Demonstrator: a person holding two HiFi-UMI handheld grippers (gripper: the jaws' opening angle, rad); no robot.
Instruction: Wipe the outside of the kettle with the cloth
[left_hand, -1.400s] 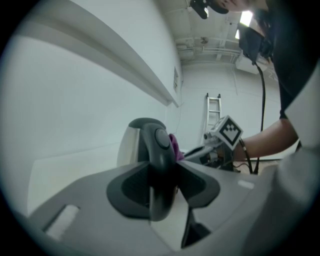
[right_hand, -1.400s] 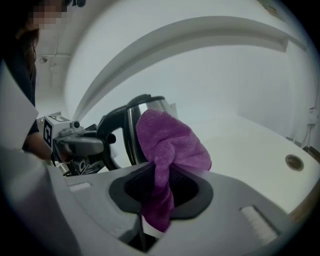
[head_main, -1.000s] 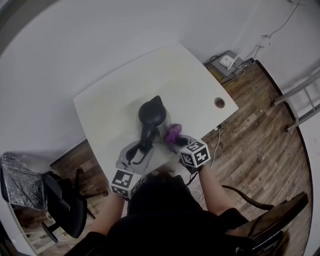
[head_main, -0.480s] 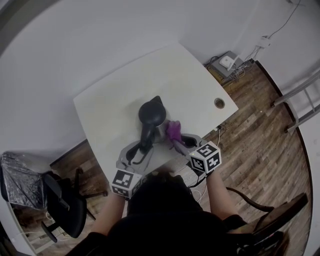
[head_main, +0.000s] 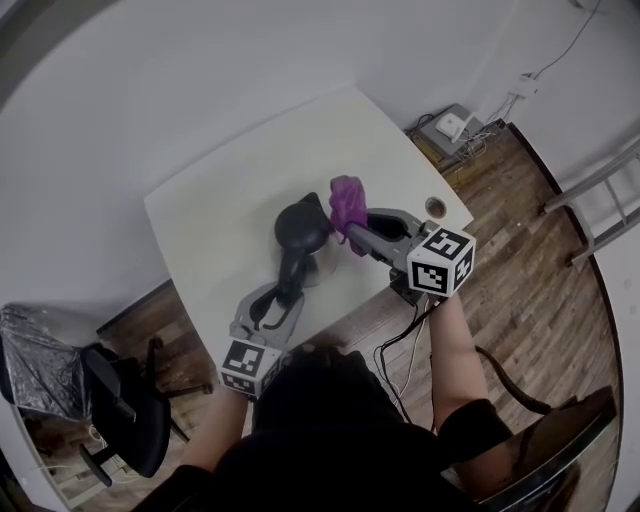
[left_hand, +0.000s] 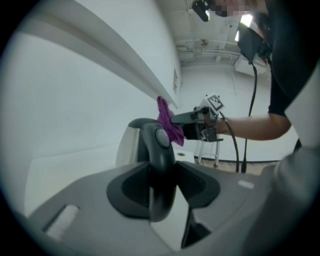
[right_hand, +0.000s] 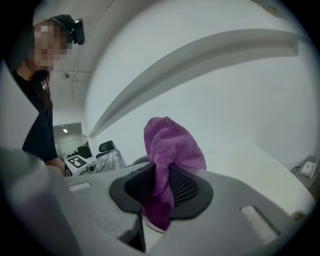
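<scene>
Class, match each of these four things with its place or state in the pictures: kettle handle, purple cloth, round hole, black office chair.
Things:
1. kettle handle
2. purple cloth
3. round hole
4. black office chair

Places or states:
A. on the wooden floor
B. clamped in the left gripper
C. in the tabletop, near a corner
D. pinched in the right gripper

Pairs: 1-B, 2-D, 3-C, 4-A

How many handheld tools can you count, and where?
2. The left tool grips the kettle's handle; the right tool holds the purple cloth beside the kettle. None seems hidden.
</scene>
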